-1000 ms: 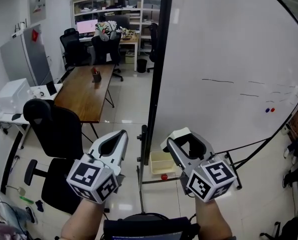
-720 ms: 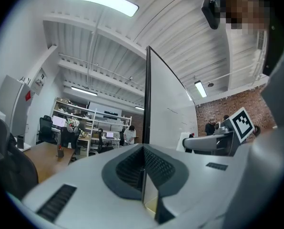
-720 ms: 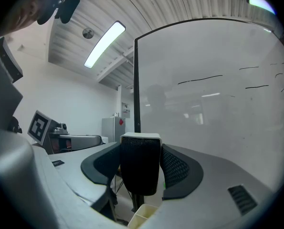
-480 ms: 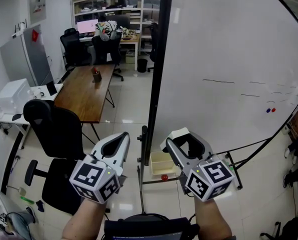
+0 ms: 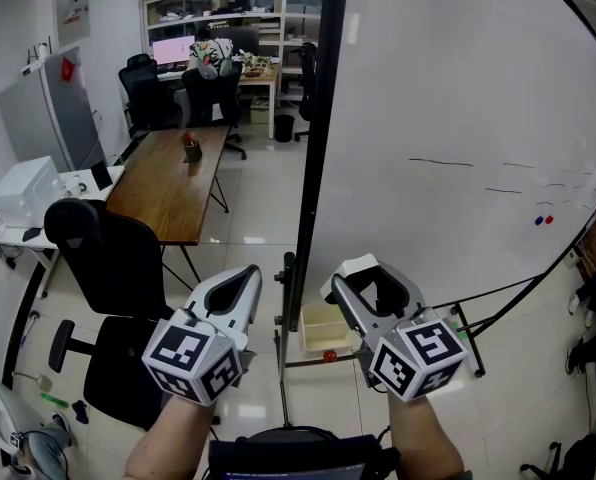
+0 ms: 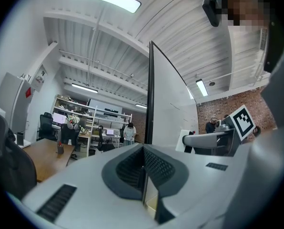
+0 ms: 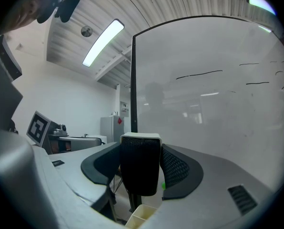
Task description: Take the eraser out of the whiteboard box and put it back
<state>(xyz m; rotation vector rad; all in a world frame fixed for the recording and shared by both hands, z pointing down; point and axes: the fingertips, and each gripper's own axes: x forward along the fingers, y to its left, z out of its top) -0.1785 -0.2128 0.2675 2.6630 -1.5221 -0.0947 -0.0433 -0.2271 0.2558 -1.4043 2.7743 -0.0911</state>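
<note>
My right gripper (image 5: 370, 280) points level toward the whiteboard (image 5: 448, 118) and is shut on the eraser (image 5: 362, 267), a block with a white back and black felt. In the right gripper view the eraser (image 7: 140, 168) stands upright between the two jaws of the right gripper (image 7: 140, 151). The pale yellow whiteboard box (image 5: 324, 325) sits low on the board's stand, beyond and below the jaws, and its corner (image 7: 143, 215) shows under the eraser. My left gripper (image 5: 244, 276) is beside it at the left, shut with nothing in it; the left gripper (image 6: 143, 150) shows its jaws pressed together.
The whiteboard's black post (image 5: 314, 148) rises between the two grippers. A small red ball (image 5: 328, 354) lies by the box. A black office chair (image 5: 108, 258) and a long wooden table (image 5: 173, 183) stand at the left. Two small magnets (image 5: 543, 220) stick to the board.
</note>
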